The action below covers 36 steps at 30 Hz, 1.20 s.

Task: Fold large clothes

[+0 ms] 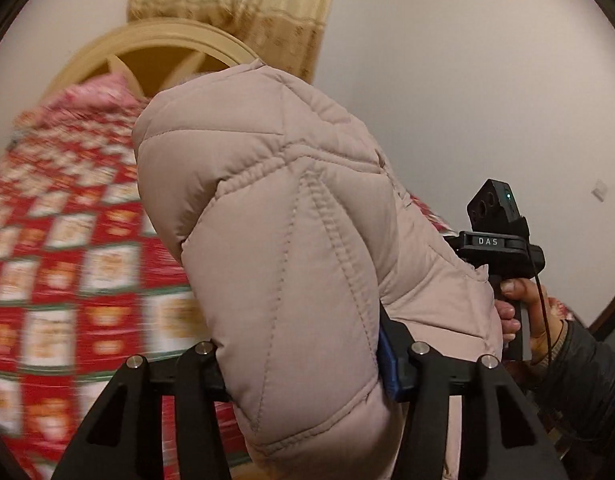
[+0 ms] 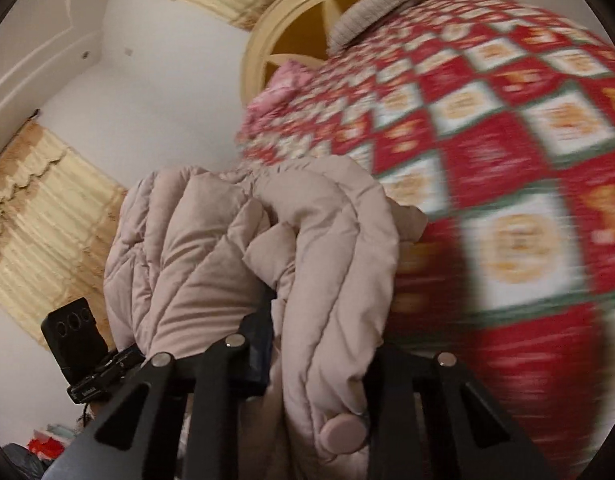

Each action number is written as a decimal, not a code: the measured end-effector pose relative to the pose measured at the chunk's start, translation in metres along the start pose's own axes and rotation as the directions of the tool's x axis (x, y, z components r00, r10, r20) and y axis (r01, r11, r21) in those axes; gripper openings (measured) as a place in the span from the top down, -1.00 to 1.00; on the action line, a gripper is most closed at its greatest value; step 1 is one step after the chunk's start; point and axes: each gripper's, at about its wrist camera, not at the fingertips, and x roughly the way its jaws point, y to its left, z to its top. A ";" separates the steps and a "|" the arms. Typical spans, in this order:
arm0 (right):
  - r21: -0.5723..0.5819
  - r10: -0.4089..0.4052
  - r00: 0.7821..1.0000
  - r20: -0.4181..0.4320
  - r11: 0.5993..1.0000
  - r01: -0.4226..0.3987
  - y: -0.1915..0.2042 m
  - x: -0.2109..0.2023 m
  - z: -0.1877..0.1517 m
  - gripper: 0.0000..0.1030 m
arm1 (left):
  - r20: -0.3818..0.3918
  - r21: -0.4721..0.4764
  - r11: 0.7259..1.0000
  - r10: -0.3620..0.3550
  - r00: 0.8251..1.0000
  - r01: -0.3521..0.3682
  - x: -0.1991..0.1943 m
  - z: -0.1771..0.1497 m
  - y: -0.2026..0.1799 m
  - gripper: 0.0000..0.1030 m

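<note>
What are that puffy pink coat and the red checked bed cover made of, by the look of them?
Puffy pink coat: looks like a smooth, matte woven shell, perhaps nylon or polyester, over soft padding; stitched seams divide it into bulging panels.
Red checked bed cover: seems a printed soft fabric, possibly cotton; blur hides its weave.

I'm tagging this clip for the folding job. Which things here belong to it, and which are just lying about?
Part of the job:
- pink padded coat
- left hand-held gripper, clamped on it
- right hand-held gripper, clamped on it

Lying about:
- red patterned bedspread
- pink pillow
- yellow curtains
- grey knit item
</note>
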 end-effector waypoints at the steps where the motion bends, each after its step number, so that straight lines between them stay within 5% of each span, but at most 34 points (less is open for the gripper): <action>1: -0.008 0.024 1.000 -0.007 1.000 -0.025 0.013 0.016 -0.001 0.51 | 0.012 0.008 0.999 0.036 0.999 -0.036 -0.019 -0.002 0.011 -0.04; 9: -0.092 0.103 0.990 -0.099 0.989 -0.112 0.118 0.145 -0.011 0.55 | 0.028 -0.040 0.967 0.253 0.967 -0.252 -0.094 -0.025 0.099 -0.04; 12: -0.179 -0.001 0.992 -0.122 0.984 -0.021 0.148 0.176 -0.025 0.56 | -0.023 -0.069 0.941 0.331 0.943 -0.332 -0.086 -0.045 0.125 -0.22; 13: -0.208 -0.044 0.991 -0.124 0.978 0.018 0.155 0.183 -0.032 0.56 | -0.046 -0.074 0.927 0.364 0.930 -0.366 -0.080 -0.052 0.132 -0.41; 17: -0.321 -0.262 0.959 -0.109 0.922 0.215 0.165 0.209 -0.057 0.52 | -0.086 -0.140 0.869 0.467 0.880 -0.474 -0.069 -0.081 0.156 -0.92; 20: -0.385 -0.358 0.931 -0.066 0.870 0.307 0.170 0.215 -0.065 0.46 | -0.037 -0.113 0.852 0.511 0.859 -0.511 -0.076 -0.086 0.150 -0.98; 23: -0.388 -0.380 0.922 -0.074 0.862 0.325 0.162 0.221 -0.064 0.42 | -0.006 -0.064 0.831 0.554 0.833 -0.553 -0.070 -0.083 0.145 -0.98; 36: -0.345 -0.398 0.914 -0.083 0.872 0.348 0.140 0.225 -0.070 0.20 | -0.024 -0.155 0.849 0.508 0.861 -0.505 -0.059 -0.089 0.154 -0.98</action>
